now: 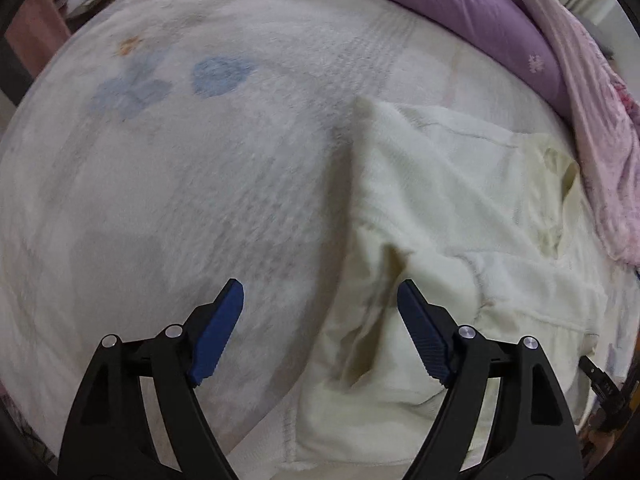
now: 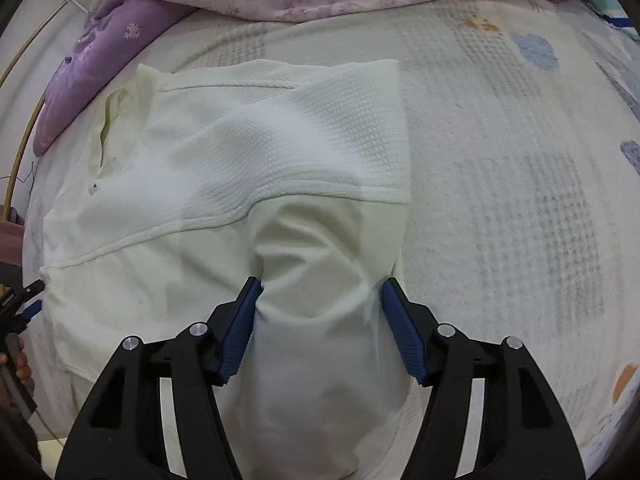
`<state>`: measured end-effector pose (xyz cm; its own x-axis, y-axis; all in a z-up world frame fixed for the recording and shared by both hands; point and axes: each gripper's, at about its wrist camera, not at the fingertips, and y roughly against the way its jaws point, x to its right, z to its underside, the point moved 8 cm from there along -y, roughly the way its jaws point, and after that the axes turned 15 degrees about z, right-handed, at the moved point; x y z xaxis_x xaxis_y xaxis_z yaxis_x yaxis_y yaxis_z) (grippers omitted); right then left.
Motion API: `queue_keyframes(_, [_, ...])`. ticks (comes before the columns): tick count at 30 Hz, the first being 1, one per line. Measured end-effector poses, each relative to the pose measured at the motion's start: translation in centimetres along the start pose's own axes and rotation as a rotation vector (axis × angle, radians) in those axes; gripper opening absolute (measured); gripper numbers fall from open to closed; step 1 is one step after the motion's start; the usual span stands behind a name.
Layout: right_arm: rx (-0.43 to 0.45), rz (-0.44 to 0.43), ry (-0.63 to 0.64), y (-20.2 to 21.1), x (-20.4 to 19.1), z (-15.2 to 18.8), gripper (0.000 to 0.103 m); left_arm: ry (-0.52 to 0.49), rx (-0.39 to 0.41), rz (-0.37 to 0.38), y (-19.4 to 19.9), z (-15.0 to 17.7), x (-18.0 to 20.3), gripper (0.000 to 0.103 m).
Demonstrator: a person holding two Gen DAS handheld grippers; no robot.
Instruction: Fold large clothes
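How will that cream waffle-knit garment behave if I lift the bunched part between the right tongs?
Probably floppy: the cream garment already creases and bulges between the right tongs, so the rest would likely sag and trail. It looks thickish, so maybe moderately heavy for cloth. Its waffle texture on the fuzzy bedspread suggests it drags rather than slides.

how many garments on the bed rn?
1: a cream garment spread on the white bed cover, a bunched part between the right gripper pads. More could be hidden under the quilts at the far edge.

right hand-held gripper | pads pinch cream garment; bedspread beneath
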<state>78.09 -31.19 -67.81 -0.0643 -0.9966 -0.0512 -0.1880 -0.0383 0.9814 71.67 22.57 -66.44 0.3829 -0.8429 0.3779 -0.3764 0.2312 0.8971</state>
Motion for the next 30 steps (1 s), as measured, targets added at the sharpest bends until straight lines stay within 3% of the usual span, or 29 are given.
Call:
queue_keyframes(1, [0.028, -0.039, -0.029, 1.0, 0.0, -1.0, 0.061, -0.010, 0.011, 0.017, 0.1, -0.7, 0.3, 0.081])
queue_keyframes(4, [0.088, -0.009, -0.082, 1.7, 1.2, -3.8, 0.072, 0.005, 0.031, 0.033, -0.3, -2.7, 0.2, 0.086])
queue_keyframes(7, [0.097, -0.005, -0.144, 0.1, 2.6, -5.5, 0.072, 0.032, 0.008, 0.066, -1.9, -4.3, 0.6, 0.086])
queue_keyframes(9, [0.108, 0.011, -0.153, -1.0, 3.2, -6.1, 0.072, 0.035, 0.002, 0.048, -3.3, -5.4, 0.6, 0.086])
queue_keyframes(12, [0.101, -0.062, -0.219, -3.0, 3.8, -6.1, 0.072, 0.050, -0.008, 0.075, -5.1, -6.2, 0.7, 0.086])
queue_keyframes(16, [0.161, -0.120, -0.209, -3.1, 3.8, -7.0, 0.076, -0.048, -0.016, 0.012, -6.6, -6.5, 1.5, 0.080])
queue_keyframes(18, [0.175, -0.176, -0.188, -2.7, 3.3, -7.1, 0.071, -0.112, -0.016, 0.034, -6.6, -6.6, 2.7, 0.056])
queue_keyframes(20, [0.161, -0.186, -0.169, -2.8, 2.4, -7.2, 0.052, -0.142, -0.025, 0.049, -6.5, -6.7, 3.6, 0.029])
queue_keyframes(21, [0.153, -0.200, -0.167, -2.9, 2.4, -7.2, 0.042, -0.161, -0.027, 0.057, -6.4, -6.7, 4.1, 0.021])
queue_keyframes(22, [0.137, -0.211, -0.175, -3.0, 2.5, -7.1, 0.023, -0.174, -0.027, 0.066, -6.1, -6.5, 4.4, 0.013])
queue_keyframes(23, [0.130, -0.233, -0.190, -2.9, 2.7, -7.0, 0.016, -0.183, -0.021, 0.067, -5.8, -6.5, 4.6, 0.011])
queue_keyframes(30, [0.284, -0.306, -0.131, 5.7, 1.2, -6.6, 0.007, -0.190, 0.102, 0.186, 2.1, -5.0, 5.9, 0.010])
